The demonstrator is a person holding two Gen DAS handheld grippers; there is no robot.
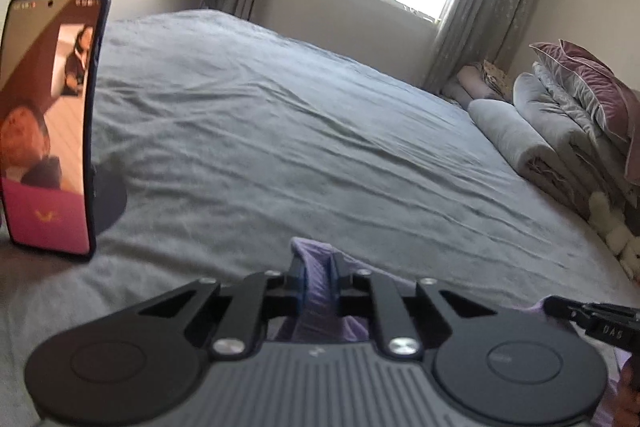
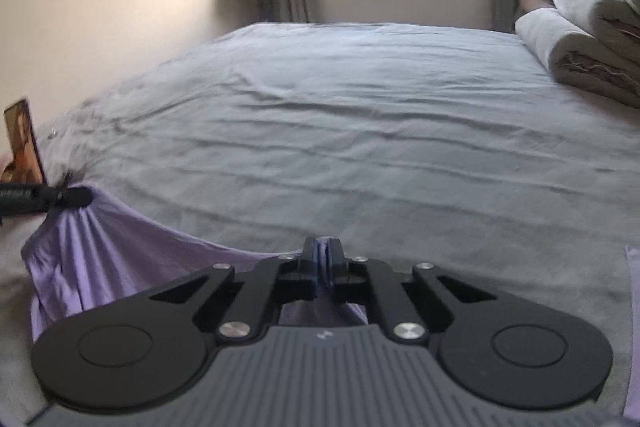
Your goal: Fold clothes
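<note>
The lilac garment [image 2: 104, 251] is found at the near edge of the bed [image 2: 360, 131], bunched and gathered rather than flat. Its cloth is pinched between the narrowed fingers of the left gripper [image 1: 318, 267], and a second fold of it is clamped in the right gripper [image 2: 326, 259], whose fingers are drawn almost together. No finished fold is to be seen (the part below the grippers is hidden). The task is judged to be at an early stage: the garment has been gripped at two points, while spreading, folding and smoothing are all left. The wide stretch of bed beyond the garment is unused.
</note>
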